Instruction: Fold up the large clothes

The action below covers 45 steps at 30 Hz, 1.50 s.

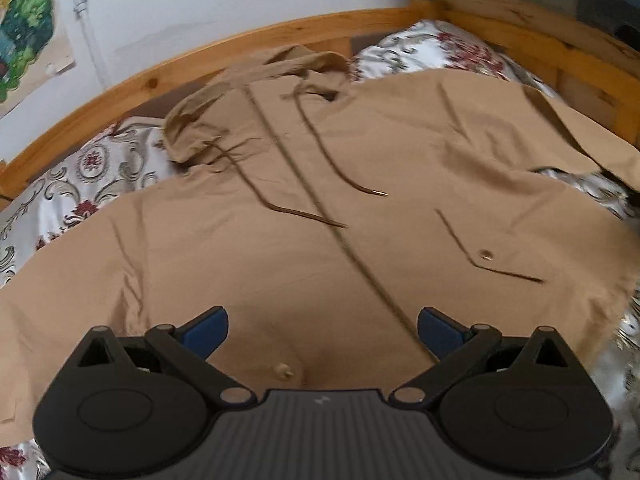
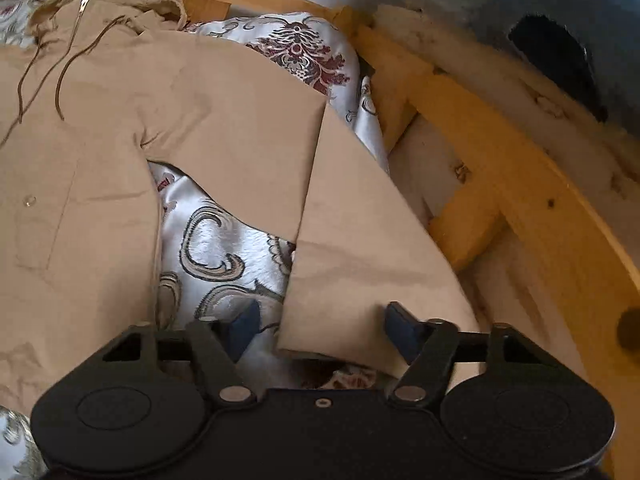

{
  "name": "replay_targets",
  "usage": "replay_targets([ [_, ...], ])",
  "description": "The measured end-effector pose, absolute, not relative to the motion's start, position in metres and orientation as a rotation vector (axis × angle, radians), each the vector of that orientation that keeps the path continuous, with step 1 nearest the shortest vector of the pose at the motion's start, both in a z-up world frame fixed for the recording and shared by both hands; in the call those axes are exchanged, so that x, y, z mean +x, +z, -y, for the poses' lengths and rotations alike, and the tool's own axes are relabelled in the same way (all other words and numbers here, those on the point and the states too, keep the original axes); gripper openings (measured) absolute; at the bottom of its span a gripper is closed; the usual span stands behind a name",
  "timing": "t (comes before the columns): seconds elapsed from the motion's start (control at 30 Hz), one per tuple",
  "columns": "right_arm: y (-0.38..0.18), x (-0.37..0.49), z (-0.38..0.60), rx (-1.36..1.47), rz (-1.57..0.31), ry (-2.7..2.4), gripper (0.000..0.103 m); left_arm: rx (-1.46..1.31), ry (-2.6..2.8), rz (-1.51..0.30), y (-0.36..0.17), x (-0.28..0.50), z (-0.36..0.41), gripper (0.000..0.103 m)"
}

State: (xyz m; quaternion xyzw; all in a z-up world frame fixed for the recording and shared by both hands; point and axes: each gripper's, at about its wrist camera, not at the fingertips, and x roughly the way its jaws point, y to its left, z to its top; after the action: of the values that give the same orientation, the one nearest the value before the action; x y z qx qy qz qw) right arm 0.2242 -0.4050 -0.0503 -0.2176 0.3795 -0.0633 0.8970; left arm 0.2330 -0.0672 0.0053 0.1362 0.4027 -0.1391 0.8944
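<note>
Tan jacket (image 1: 320, 208) spread front-up on bed over floral bedspread (image 1: 80, 176); hood (image 1: 256, 80) toward wooden bed frame (image 1: 168, 72); drawstrings (image 1: 340, 168) trailing down jacket chest beside zipper; left tongs (image 1: 322, 332) wide apart, nothing between, low over jacket hem; sleeve (image 2: 360, 260) folded at jacket's right edge, cuff end between right tongs (image 2: 320, 330); right tongs partly spread, pads not pressing on sleeve.

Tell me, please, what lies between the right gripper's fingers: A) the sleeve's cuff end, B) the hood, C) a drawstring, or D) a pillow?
A: in the right wrist view the sleeve ends with its cuff between the spread fingers of the right gripper.
</note>
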Motion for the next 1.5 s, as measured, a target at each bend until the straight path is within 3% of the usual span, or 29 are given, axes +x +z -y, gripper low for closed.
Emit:
replay_targets([
  [0.07, -0.043, 0.221, 0.406, -0.447, -0.788, -0.124, 0.023, 0.246, -0.264, -0.852, 0.000, 0.244, 0.063, 0.102],
  [0.17, -0.026, 0.219, 0.404, -0.421, -0.778, -0.145, 0.010, 0.165, -0.281, -0.885, -0.005, 0.254, 0.059, 0.102],
  [0.3, 0.022, 0.213, 0.402, -0.287, -0.749, -0.110, 0.007, 0.083, -0.346, -0.871, -0.004, 0.248, 0.053, 0.102],
  [0.43, 0.084, 0.211, 0.395, 0.047, -0.739, 0.108, 0.006, -0.005, -0.413, -0.841, 0.002, 0.231, 0.040, 0.102],
  [0.6, 0.122, 0.228, 0.327, 0.216, -0.718, 0.442, 0.006, -0.074, -0.547, -0.783, 0.012, 0.192, 0.011, 0.102],
  [0.77, 0.120, 0.255, 0.209, 0.190, -0.687, 0.757, 0.006, -0.138, -0.560, -0.762, 0.018, 0.167, -0.025, 0.102],
  [0.93, 0.078, 0.293, 0.101, 0.153, -0.714, 0.938, 0.007, -0.157, -0.466, -0.784, 0.019, 0.167, -0.061, 0.102],
  [1.0, 0.056, 0.313, 0.070, 0.105, -0.745, 0.963, 0.009, -0.152, -0.418, -0.791, 0.015, 0.174, -0.071, 0.102],
  [1.07, 0.040, 0.334, 0.053, 0.081, -0.796, 0.981, 0.026, -0.156, -0.363, -0.804, 0.009, 0.186, -0.077, 0.102],
  [1.1, 0.034, 0.344, 0.053, 0.088, -0.806, 0.988, 0.028, -0.156, -0.338, -0.814, 0.006, 0.191, -0.080, 0.102],
  [1.17, 0.024, 0.362, 0.063, 0.107, -0.805, 0.983, 0.049, -0.161, -0.291, -0.835, -0.002, 0.203, -0.085, 0.102],
  [1.2, 0.018, 0.365, 0.079, 0.117, -0.792, 0.960, 0.066, -0.163, -0.276, -0.842, -0.006, 0.209, -0.087, 0.102],
  [1.23, 0.015, 0.373, 0.092, 0.119, -0.770, 0.927, 0.073, -0.162, -0.265, -0.850, -0.010, 0.214, -0.089, 0.102],
  [1.5, -0.023, 0.427, 0.205, -0.021, -0.575, 0.328, 0.080, -0.073, -0.169, -0.870, -0.038, 0.277, -0.067, 0.102],
])
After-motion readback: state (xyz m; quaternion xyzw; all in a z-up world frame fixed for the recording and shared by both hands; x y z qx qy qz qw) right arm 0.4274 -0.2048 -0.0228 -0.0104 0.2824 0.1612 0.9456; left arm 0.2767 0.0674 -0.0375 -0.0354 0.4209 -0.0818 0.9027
